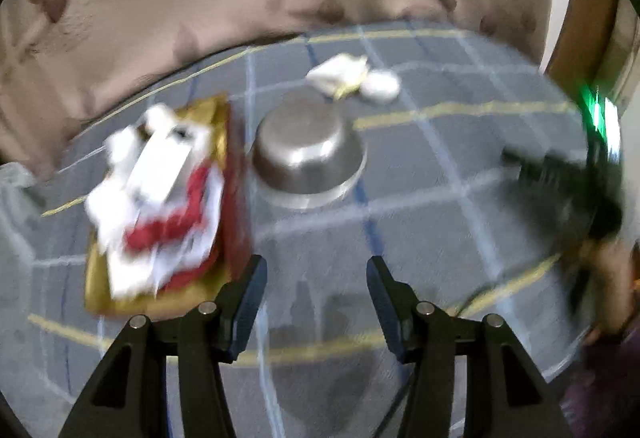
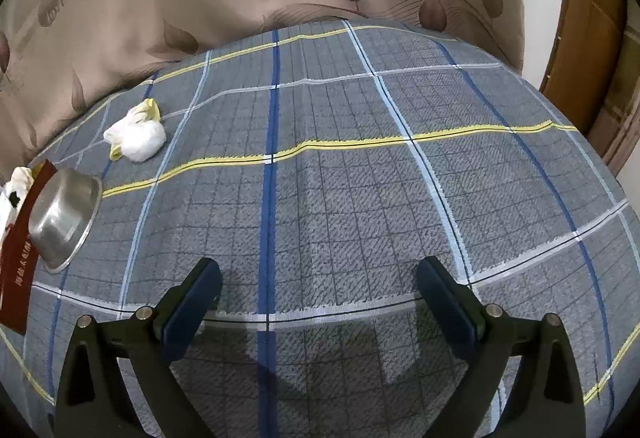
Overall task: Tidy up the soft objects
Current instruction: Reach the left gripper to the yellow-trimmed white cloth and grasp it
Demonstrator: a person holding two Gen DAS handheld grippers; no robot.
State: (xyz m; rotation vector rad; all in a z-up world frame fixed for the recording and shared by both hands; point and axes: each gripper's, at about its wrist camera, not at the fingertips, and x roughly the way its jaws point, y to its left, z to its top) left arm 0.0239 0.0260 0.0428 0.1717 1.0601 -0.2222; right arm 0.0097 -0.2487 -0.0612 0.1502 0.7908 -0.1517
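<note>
Left wrist view: the left gripper (image 1: 316,270) is held wide apart and empty over the grey plaid cloth (image 1: 440,166). A white crumpled soft bundle (image 1: 352,78) is seen at upper centre, beyond an upturned steel bowl (image 1: 308,154). White and red soft items (image 1: 160,198) are piled in a gold-lined red box (image 1: 232,198) at left. Right wrist view: the right gripper (image 2: 320,278) is likewise spread wide, empty.

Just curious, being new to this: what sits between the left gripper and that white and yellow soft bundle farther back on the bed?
In the left wrist view, an upturned steel bowl sits between the left gripper and the white and yellow bundle.
</note>
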